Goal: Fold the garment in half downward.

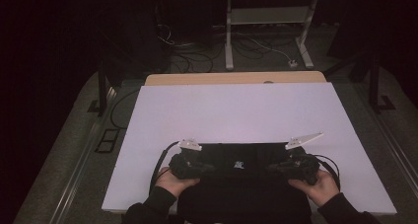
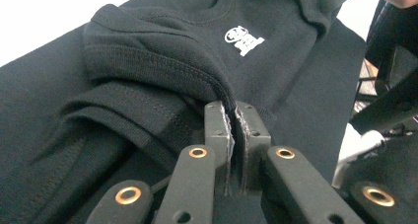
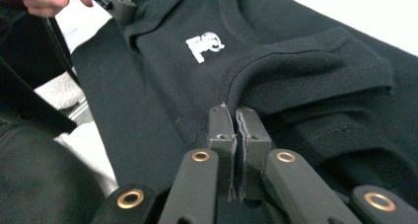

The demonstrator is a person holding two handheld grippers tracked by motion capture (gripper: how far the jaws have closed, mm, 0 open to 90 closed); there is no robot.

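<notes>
Holding: I have both grippers clamped on a black sweatshirt [image 1: 241, 167], one at each end of its folded upper edge.
Left gripper [image 2: 231, 116]: low centre of its own view, jaws pinched tight on a doubled fold of fabric beside the ribbed cuff [image 2: 148, 61]; in the high view it sits at lower left [image 1: 190, 166].
Right gripper [image 3: 232, 116]: low centre of its view, jaws likewise closed on a seam edge; lower right in the high view [image 1: 296, 166].
Sweatshirt: lies at the bottom centre of the high view on the white board [image 1: 236, 110], its lower part hanging over the near edge; small white logo [image 2: 244, 38] facing up.
Handling: I judge it soft, limp and fairly thick, light enough for two pinches, and not slippery.
Where to grip: hems and seams, I think, where layers stack and the stitching gives the pads something to bite.
Risk: a single loose layer could slide out and let the fold sag.
</notes>
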